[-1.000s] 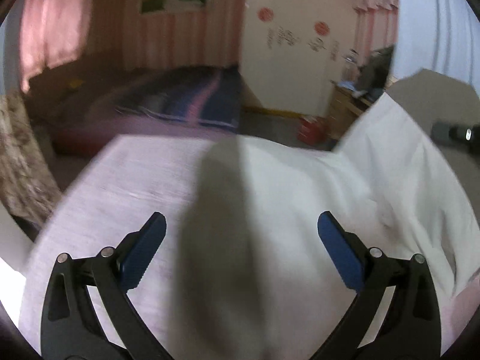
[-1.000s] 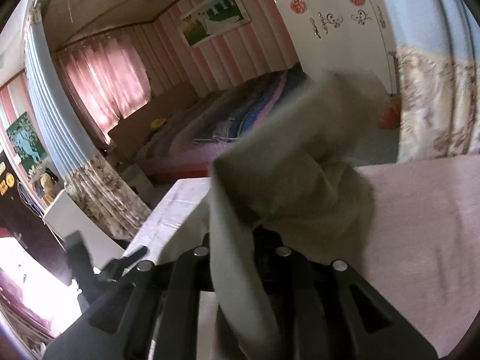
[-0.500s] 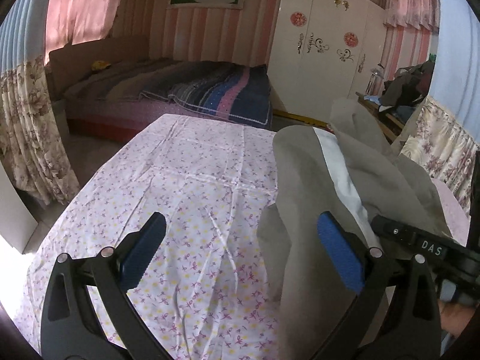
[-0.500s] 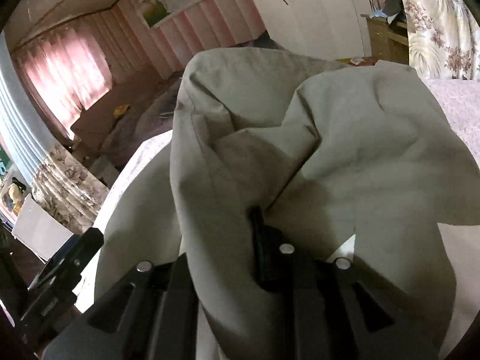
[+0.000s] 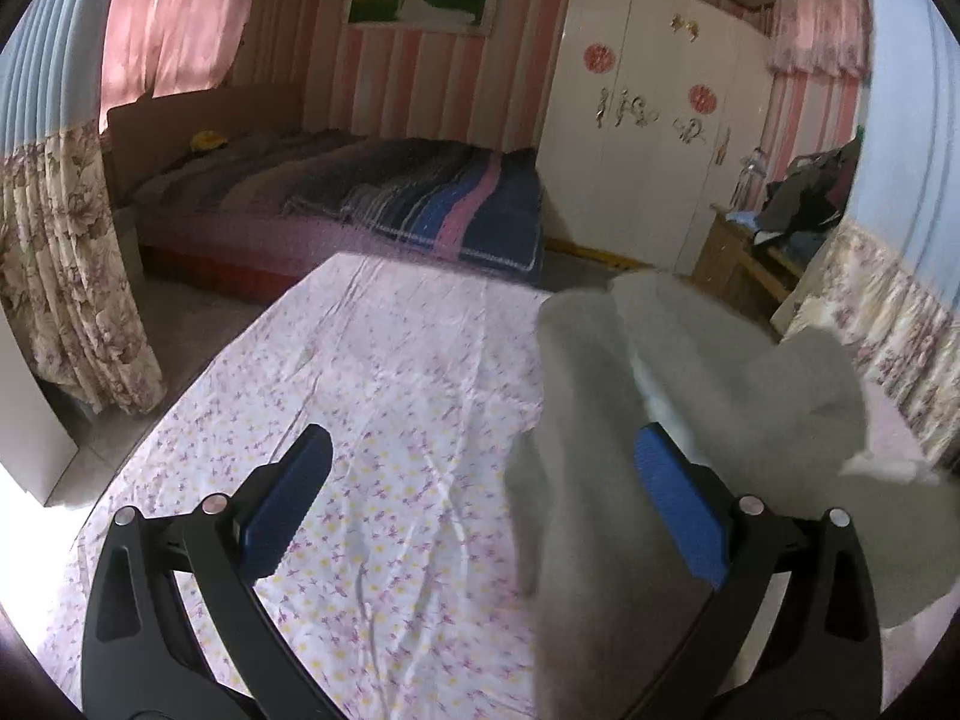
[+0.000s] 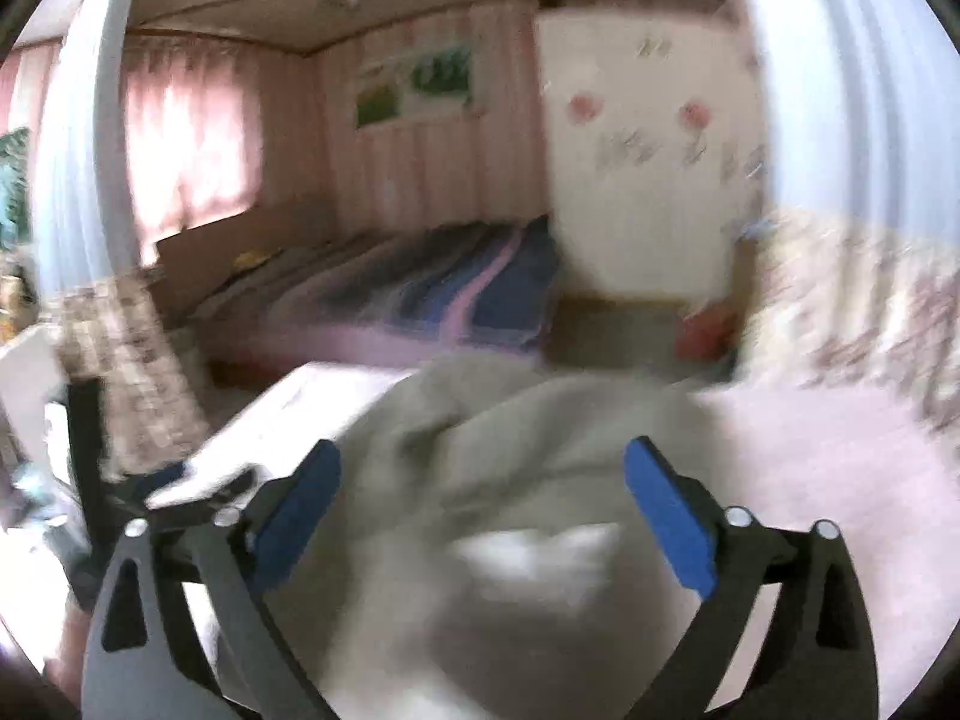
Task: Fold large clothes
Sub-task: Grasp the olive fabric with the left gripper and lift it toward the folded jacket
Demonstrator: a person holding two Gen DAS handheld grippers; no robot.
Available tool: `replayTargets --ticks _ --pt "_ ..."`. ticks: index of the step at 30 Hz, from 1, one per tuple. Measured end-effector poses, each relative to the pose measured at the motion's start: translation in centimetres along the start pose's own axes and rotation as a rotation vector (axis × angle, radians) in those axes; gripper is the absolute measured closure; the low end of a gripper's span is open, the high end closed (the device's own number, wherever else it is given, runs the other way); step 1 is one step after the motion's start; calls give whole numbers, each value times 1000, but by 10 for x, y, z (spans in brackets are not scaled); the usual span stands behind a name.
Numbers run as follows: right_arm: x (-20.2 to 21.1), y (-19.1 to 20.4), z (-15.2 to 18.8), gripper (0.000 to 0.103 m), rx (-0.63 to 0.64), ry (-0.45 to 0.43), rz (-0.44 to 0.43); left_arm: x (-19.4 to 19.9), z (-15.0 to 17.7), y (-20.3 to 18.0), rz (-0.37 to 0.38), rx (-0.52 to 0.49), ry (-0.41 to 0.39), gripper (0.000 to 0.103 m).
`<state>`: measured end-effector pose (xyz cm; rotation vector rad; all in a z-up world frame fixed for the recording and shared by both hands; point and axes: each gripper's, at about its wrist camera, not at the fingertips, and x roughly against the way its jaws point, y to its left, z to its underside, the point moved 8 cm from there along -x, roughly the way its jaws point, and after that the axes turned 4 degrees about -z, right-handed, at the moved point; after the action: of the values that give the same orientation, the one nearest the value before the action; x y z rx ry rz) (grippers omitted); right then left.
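A large grey-beige garment (image 5: 606, 480) with a white lining lies bunched on the right half of the floral tablecloth (image 5: 372, 420). My left gripper (image 5: 480, 492) is open and empty, its right finger over the garment's left edge. In the blurred right wrist view the same garment (image 6: 516, 480) lies heaped under my right gripper (image 6: 480, 504), which is open with nothing between its blue pads (image 6: 666, 516). The left gripper (image 6: 180, 480) shows dimly at the left.
The table's far edge (image 5: 420, 261) faces a bed with a striped blanket (image 5: 420, 198). A white wardrobe (image 5: 648, 138) and a wooden cabinet piled with clothes (image 5: 780, 228) stand at the back right. Floral curtains (image 5: 60, 276) hang at the left.
My right gripper has opened and let go of the garment, which has dropped onto the table. The left gripper stays open and has tilted a little.
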<state>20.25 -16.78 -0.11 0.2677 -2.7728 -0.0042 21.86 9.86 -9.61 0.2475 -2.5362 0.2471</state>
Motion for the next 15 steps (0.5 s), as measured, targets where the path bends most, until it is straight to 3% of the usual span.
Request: replayTargets --ticks 5,10,12,15 --pt "17 -100 22 4 5 -14 202 46 5 -52 55 -66 -28 3" --pt "11 -165 57 4 -152 -16 221 79 20 -137 174 -142 -61 3" --pt "-6 -164 75 4 -196 60 183 91 21 -165 182 -183 -83 3" --pt "-8 -160 75 4 -153 46 180 94 27 -201 200 -242 -90 3"
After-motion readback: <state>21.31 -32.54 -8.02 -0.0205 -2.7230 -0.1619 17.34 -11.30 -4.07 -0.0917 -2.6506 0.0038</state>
